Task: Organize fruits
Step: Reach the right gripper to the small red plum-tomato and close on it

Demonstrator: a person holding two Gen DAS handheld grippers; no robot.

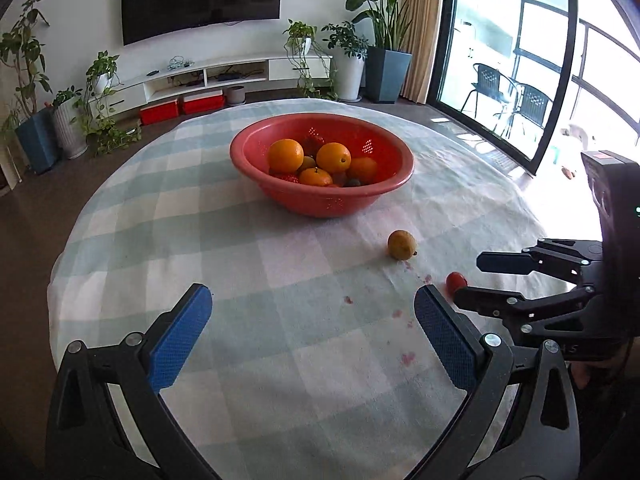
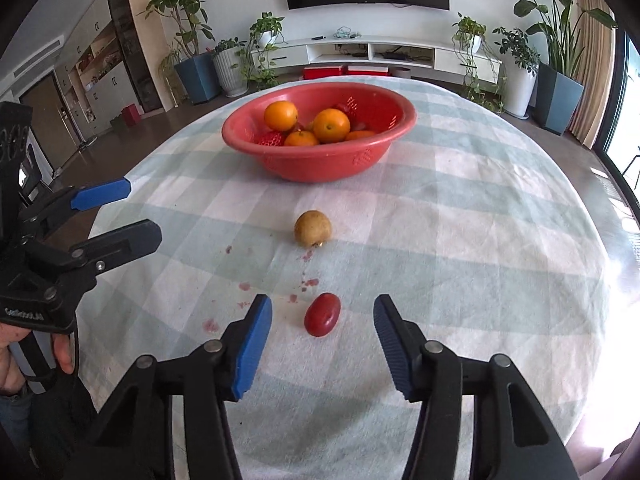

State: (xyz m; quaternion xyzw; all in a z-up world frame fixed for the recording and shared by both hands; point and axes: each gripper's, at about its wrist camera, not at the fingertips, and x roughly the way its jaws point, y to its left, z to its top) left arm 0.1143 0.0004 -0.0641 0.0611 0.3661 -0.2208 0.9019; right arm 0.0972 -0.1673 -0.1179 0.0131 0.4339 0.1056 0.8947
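Right tongs lined up on the small red fruit – not yet gripped

The red fruit (image 2: 322,314) lies on the checked surface (image 2: 460,240) between and just ahead of the right tongs (image 2: 323,340), whose jaws stand apart, touching nothing; its long axis runs roughly along their pointing line, tilted slightly. The left tongs (image 1: 314,332) are spread wide and empty, farther from it. The yellow-brown fruit (image 2: 313,228) sits beyond, toward the red bowl (image 2: 320,160) – the likely destination.
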